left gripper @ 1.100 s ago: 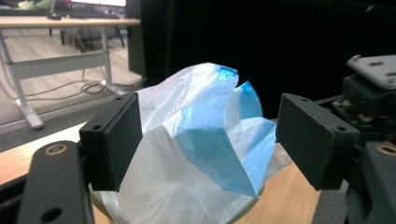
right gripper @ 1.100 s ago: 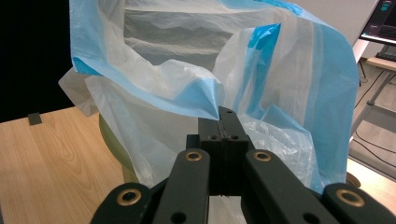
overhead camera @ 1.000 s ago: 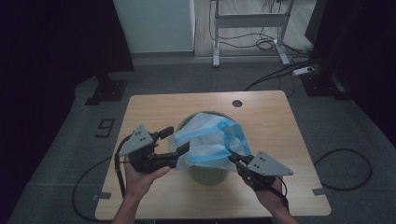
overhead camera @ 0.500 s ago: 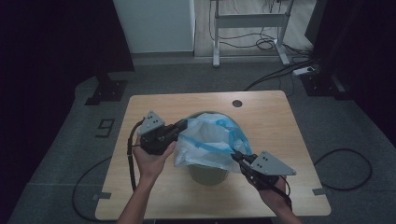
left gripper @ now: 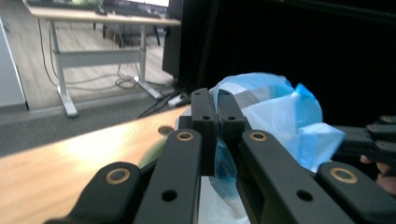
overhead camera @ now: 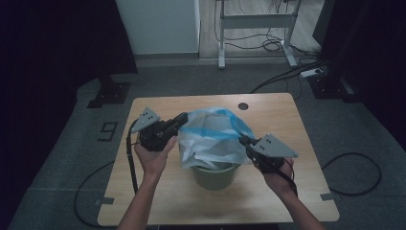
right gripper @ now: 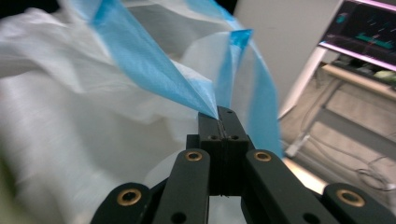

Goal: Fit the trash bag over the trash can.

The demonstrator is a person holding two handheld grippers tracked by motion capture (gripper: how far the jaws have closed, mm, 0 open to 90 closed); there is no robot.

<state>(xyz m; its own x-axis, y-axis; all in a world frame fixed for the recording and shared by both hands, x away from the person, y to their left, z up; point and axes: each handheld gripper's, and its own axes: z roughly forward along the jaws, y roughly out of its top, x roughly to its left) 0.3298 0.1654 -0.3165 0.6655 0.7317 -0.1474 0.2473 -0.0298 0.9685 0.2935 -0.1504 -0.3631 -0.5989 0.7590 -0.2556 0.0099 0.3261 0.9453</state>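
Observation:
A white plastic bag (overhead camera: 213,136) with a blue band sits puffed up in a green bin (overhead camera: 215,175) at the middle of the wooden table (overhead camera: 268,110). My left gripper (overhead camera: 183,117) is shut on the bag's upper left edge; in the left gripper view its jaws (left gripper: 216,100) pinch blue film of the bag (left gripper: 275,112). My right gripper (overhead camera: 242,140) is shut on the bag's right edge. In the right gripper view its jaws (right gripper: 220,116) clamp a corner of the blue band (right gripper: 140,70), pulled taut. The bin's inside is hidden by the bag.
A round hole (overhead camera: 243,106) lies near the table's far edge. Beyond the table stand a white cabinet (overhead camera: 158,24), a desk frame (overhead camera: 253,21) with cables on the floor, and a dark stand base (overhead camera: 109,91) at the left.
My left gripper moved toward the bag from the left, its open jaws shutting on the bag's left edge. My right gripper, still clamping the right edge, rose slightly and the bag spread wider.

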